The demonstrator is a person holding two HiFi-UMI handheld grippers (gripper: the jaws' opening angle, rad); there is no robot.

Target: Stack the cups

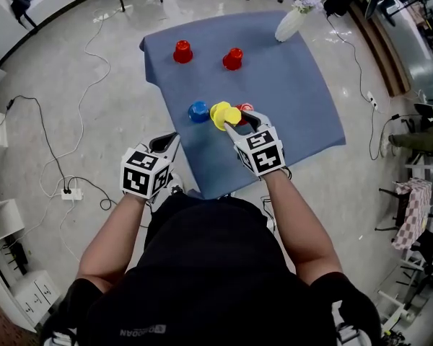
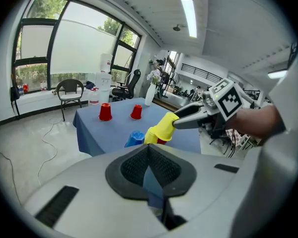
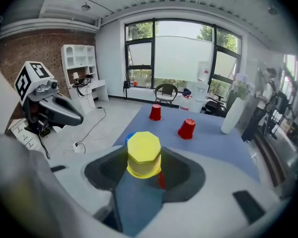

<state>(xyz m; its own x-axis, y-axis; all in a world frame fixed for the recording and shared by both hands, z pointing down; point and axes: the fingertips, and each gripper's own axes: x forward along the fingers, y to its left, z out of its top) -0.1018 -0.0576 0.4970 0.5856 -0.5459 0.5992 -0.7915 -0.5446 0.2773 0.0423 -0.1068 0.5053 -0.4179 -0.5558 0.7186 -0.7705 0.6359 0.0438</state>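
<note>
Right gripper (image 1: 239,121) jaws clamped on an upside-down yellow plastic cup (image 1: 233,114), tilted, near centre of the blue cloth-covered table (image 1: 296,107). A second yellow plastic cup (image 1: 218,113) sits just at its 9 o'clock; cannot tell if they touch. Blue plastic cup (image 1: 198,111) further at 9 o'clock. One red plastic cup (image 1: 246,107) is by the jaws; two red plastic cups (image 1: 182,51) stand at 12 o'clock. Left gripper (image 1: 171,142) jaws together, empty, at the table's 7 o'clock edge.

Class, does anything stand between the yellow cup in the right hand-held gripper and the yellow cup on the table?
Nothing visible. The held cup hangs just above the other yellow cup; the blue cup and red cup stand aside.
</note>
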